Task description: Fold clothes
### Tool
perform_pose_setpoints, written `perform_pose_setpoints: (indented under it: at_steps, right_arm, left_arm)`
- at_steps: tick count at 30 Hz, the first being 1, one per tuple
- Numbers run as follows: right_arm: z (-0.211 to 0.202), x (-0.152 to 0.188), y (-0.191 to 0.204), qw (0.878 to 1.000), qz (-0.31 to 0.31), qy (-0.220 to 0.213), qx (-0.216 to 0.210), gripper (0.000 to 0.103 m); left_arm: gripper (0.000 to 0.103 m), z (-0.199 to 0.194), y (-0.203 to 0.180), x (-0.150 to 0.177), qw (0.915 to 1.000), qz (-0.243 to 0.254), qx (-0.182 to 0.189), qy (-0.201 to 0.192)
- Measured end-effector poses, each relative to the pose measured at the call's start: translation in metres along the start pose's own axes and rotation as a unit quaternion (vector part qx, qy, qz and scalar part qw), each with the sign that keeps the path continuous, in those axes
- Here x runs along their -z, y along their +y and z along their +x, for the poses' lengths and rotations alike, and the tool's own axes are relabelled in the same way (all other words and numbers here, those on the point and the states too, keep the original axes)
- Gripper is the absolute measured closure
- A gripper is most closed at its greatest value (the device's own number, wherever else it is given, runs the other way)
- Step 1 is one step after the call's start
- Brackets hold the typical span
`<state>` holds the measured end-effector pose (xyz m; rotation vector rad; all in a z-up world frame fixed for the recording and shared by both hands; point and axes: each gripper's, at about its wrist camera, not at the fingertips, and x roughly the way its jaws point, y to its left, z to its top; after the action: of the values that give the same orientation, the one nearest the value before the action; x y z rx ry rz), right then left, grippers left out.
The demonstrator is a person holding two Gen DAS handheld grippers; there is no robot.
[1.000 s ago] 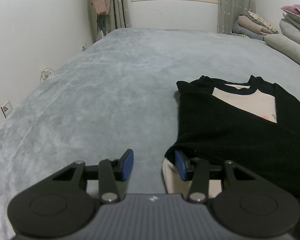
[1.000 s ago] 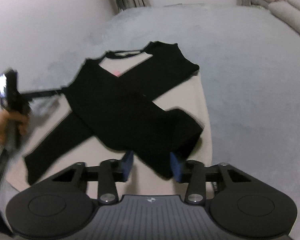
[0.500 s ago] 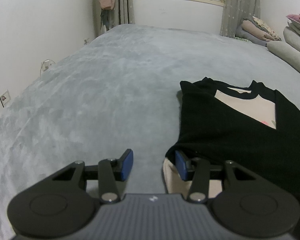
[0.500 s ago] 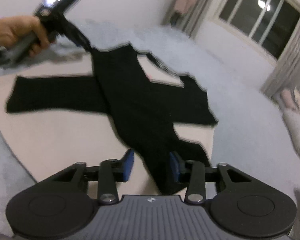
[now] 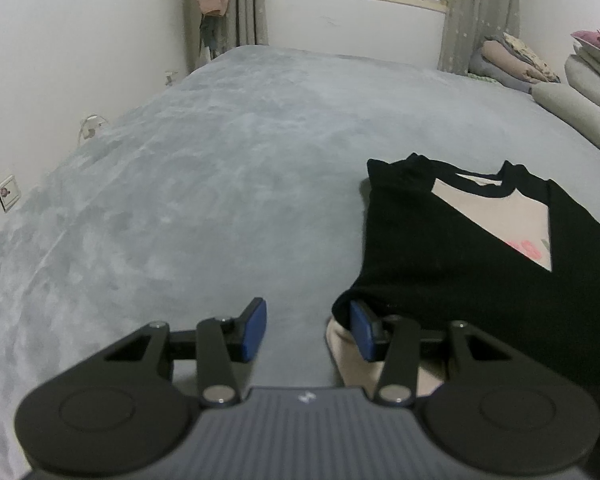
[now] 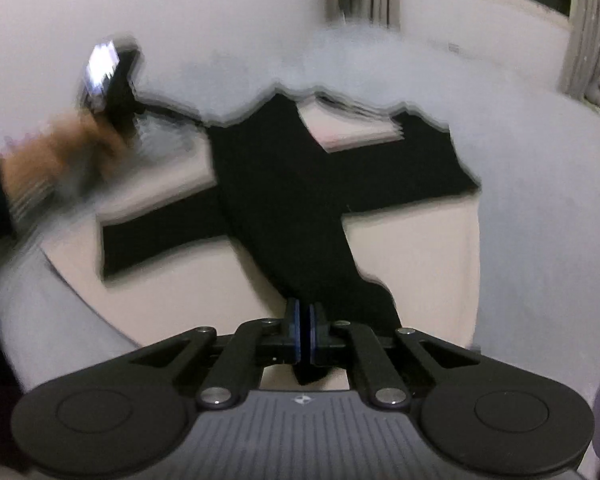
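Note:
A cream shirt with black sleeves (image 5: 440, 248) lies flat on the grey bed, both sleeves crossed over its chest. My left gripper (image 5: 308, 330) stands open at the shirt's left edge, its right pad against the black fold there. The right wrist view is blurred by motion. In it the shirt (image 6: 412, 264) shows whole, and one black sleeve (image 6: 320, 272) runs down to my right gripper (image 6: 302, 332), which is shut on that sleeve's cuff end. A hand (image 6: 52, 160) holds the left gripper at the shirt's far left side.
The grey plush bedcover (image 5: 220, 180) spreads wide to the left and ahead. Folded bedding and pillows (image 5: 572, 100) are stacked at the far right by the curtain. A white wall with a socket (image 5: 7, 199) borders the bed's left side.
My right gripper's fingers have gone from open around the sleeve end to shut on it, and its view has swung. The left gripper has stayed open in place.

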<state>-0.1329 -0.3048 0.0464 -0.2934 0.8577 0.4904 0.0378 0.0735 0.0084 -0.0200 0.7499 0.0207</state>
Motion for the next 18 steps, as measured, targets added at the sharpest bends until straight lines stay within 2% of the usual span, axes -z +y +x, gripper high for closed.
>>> perform_pose_setpoints:
  at_steps: [4, 7, 10, 14, 18]
  right_arm:
    - [0.002, 0.001, 0.003, 1.0, -0.026, -0.012, -0.007, 0.095]
    - [-0.001, -0.004, 0.0, 0.999, -0.018, -0.026, -0.013, 0.086]
    - [-0.004, -0.01, -0.004, 0.999, -0.008, -0.04, -0.018, 0.086]
    - [-0.007, -0.017, -0.008, 0.998, 0.006, -0.058, -0.025, 0.084]
    - [-0.002, -0.023, -0.025, 0.997, 0.048, -0.066, -0.016, 0.084]
  left_arm:
    - [0.059, -0.007, 0.004, -0.002, 1.0, -0.003, 0.005, 0.002]
    - [0.063, -0.017, 0.015, -0.005, 0.9997, -0.022, 0.003, -0.007]
    - [0.064, -0.024, 0.023, -0.008, 0.999, -0.039, 0.012, -0.018]
    - [0.061, -0.02, 0.008, -0.01, 0.9988, -0.03, 0.03, -0.024]
    - [0.062, -0.006, -0.011, -0.008, 0.9993, -0.014, 0.033, -0.013]
